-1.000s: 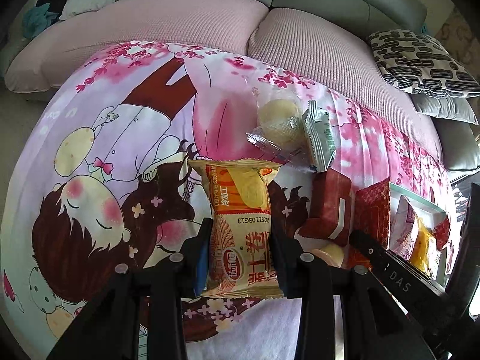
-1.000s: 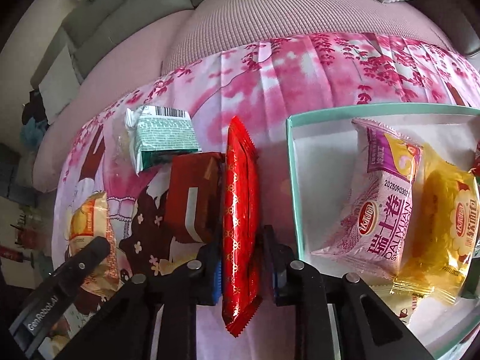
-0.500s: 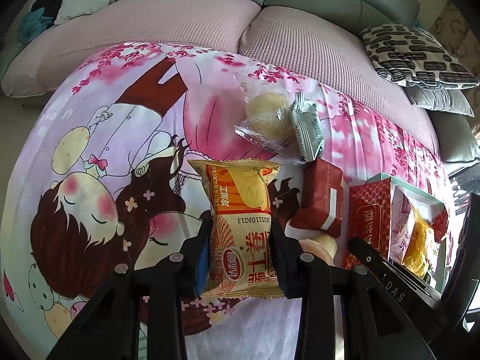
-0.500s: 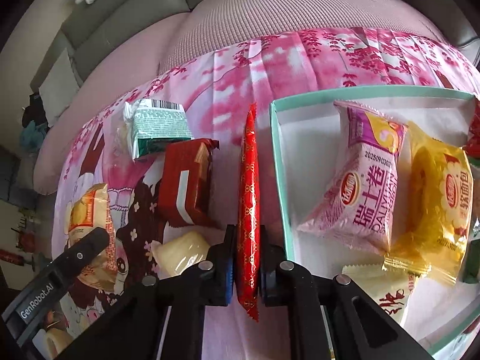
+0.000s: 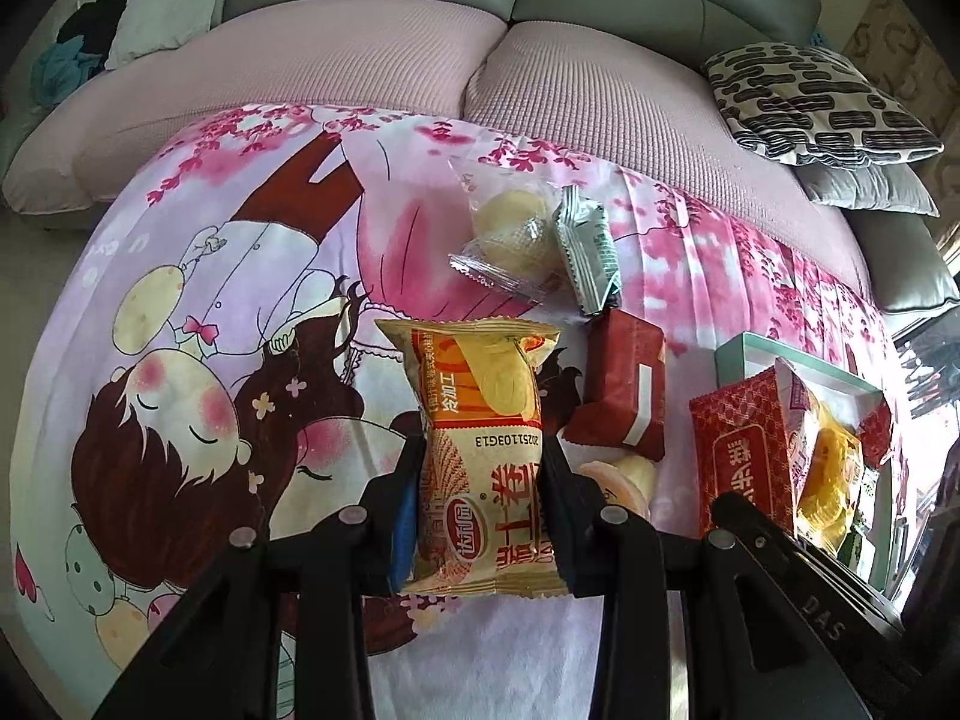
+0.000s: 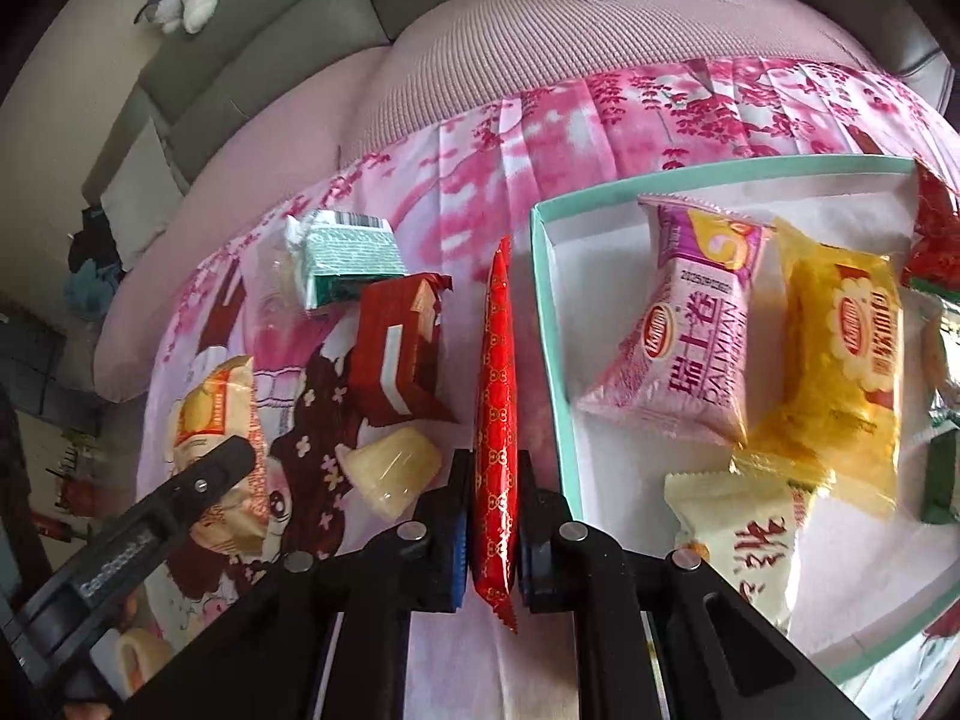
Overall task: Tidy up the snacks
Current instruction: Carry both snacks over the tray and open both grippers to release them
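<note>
My left gripper [image 5: 483,480] is shut on a yellow-orange swiss-roll snack pack [image 5: 483,420], held above the cartoon-print cloth. My right gripper [image 6: 493,480] is shut on a flat red patterned packet [image 6: 497,384], seen edge-on, just left of the mint-rimmed white box [image 6: 555,324]. The box holds a pink pack [image 6: 690,348], a yellow pack [image 6: 840,360], a cream pack [image 6: 744,546] and others. The red packet also shows in the left wrist view [image 5: 741,456], at the box [image 5: 798,360].
On the cloth lie a dark red pack [image 6: 399,348], a green-white pack [image 6: 345,255], a clear-wrapped pale cake [image 5: 510,234] and a pale jelly cup [image 6: 393,468]. A pink sofa seat [image 5: 372,60] and a patterned cushion [image 5: 810,102] lie behind.
My right gripper lifted the red packet, turned it edge-on and moved it right, closer over the box's left rim. The left gripper keeps hold of the yellow pack, nearly still.
</note>
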Motion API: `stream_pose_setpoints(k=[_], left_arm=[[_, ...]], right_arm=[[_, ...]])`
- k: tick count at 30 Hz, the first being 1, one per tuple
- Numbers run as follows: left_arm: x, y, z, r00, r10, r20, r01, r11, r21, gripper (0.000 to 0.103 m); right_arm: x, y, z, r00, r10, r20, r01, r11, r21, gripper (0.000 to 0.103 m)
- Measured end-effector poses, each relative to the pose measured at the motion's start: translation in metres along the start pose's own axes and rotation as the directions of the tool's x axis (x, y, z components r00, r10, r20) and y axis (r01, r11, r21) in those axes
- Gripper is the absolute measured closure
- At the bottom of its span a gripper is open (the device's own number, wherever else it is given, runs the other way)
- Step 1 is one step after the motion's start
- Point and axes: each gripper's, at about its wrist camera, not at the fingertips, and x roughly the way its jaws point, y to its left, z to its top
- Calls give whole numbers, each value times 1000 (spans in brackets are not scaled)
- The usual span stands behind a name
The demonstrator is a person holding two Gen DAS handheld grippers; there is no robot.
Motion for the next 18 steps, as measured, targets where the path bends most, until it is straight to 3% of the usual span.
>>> stream_pose_setpoints(k=[9,18], left_arm=[[-16,-9,-2,999,-9,44,8,1000,26,65],[-32,-46,-3,994,-80,73,72,992,107,65]], right_arm=[[-32,1,-6,996,64,57,-64,998,1,91],[-72,-28,-1,986,18,168,-29,997,66,91]])
